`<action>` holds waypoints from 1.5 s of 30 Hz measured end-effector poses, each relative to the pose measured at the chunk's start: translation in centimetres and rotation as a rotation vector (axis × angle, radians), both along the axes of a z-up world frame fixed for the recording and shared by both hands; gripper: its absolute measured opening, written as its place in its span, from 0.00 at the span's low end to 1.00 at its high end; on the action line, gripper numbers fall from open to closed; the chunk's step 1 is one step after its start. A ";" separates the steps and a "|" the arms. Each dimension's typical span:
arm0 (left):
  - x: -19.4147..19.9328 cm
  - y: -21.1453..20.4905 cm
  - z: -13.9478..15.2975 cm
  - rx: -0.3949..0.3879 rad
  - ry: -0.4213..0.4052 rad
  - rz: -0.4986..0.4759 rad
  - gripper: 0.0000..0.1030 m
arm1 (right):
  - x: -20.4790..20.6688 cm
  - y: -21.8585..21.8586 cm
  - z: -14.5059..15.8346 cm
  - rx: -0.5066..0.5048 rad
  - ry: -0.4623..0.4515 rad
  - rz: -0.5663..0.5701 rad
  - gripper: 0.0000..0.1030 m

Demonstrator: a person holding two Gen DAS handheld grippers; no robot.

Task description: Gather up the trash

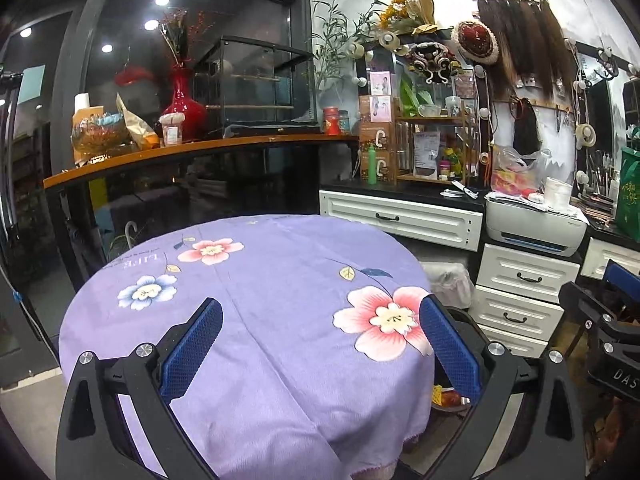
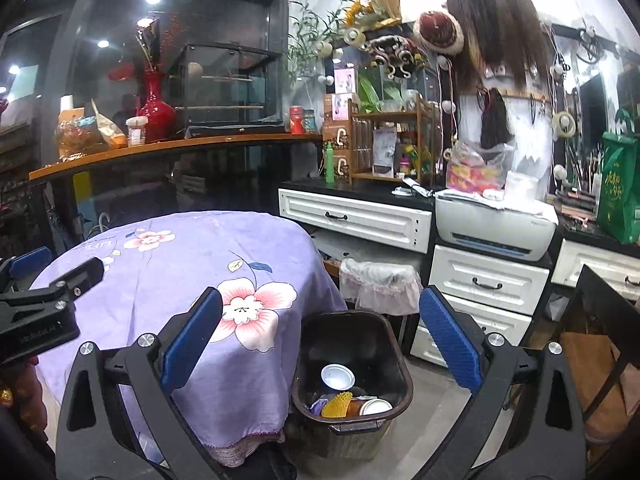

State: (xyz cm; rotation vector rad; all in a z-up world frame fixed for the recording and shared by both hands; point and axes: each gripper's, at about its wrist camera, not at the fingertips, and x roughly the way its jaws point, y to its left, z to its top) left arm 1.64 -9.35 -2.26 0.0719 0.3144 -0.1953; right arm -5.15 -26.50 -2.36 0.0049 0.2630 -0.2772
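A round table with a purple flowered cloth (image 1: 256,288) fills the left wrist view; it also shows in the right wrist view (image 2: 180,264). My left gripper (image 1: 320,336) is open and empty above the cloth. My right gripper (image 2: 320,332) is open and empty above a dark bin (image 2: 392,364) on the floor beside the table. In the bin lie a white cup (image 2: 338,376), a yellow mesh piece (image 2: 336,405), and other trash. The left gripper also shows at the left edge of the right wrist view (image 2: 60,276).
White drawers (image 2: 488,284) and a printer (image 2: 496,228) stand behind the bin. A lace-covered stool (image 2: 380,284) sits by the table. A counter with a red vase (image 1: 184,104) is at the back. A dark chair (image 2: 600,340) is at right.
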 end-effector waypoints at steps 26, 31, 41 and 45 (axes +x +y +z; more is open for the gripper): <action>-1.4 0.2 -0.2 -0.017 -0.041 -0.005 0.95 | -1.1 0.7 0.4 -0.030 -0.026 -0.003 0.94; -1.4 0.2 -0.2 -0.016 -0.041 -0.005 0.95 | -1.1 0.8 0.4 -0.028 -0.024 -0.002 0.94; -1.4 0.3 -0.3 -0.015 -0.042 -0.003 0.95 | -1.0 0.9 0.3 -0.027 -0.023 -0.003 0.94; -1.4 0.4 -0.3 -0.013 -0.042 -0.003 0.95 | -1.0 0.9 0.3 -0.027 -0.022 -0.002 0.94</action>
